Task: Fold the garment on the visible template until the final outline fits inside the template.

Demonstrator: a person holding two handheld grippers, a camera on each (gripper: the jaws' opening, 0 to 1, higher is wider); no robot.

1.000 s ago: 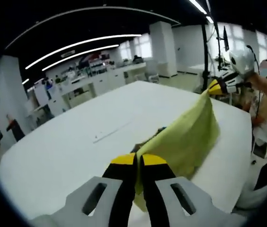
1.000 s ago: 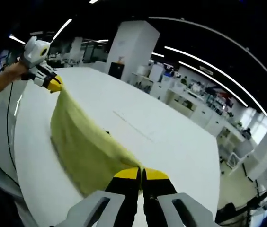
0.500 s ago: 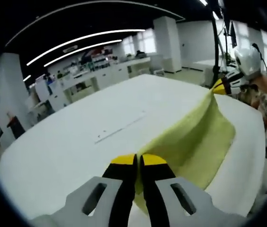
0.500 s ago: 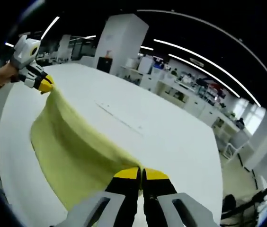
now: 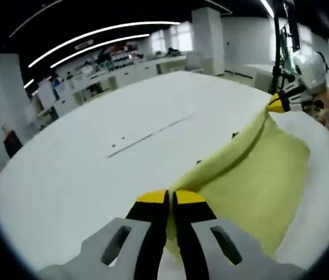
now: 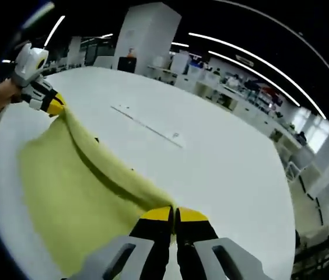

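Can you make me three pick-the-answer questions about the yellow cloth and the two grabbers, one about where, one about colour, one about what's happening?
1. Where is the garment?
A. Hanging between the two grippers over the white table
B. Folded flat on a chair
C. On the floor

2. What colour are the tips of the left gripper?
A. Red
B. Yellow
C. Blue

3. How does the right gripper stand?
A. Wide open
B. Shut on the garment
C. Holding a cup

Answers: 1 A, each gripper pinches an end of the cloth above the table. 2 B, the tips are yellow on black jaws. 3 B, its jaws are closed on the cloth edge.
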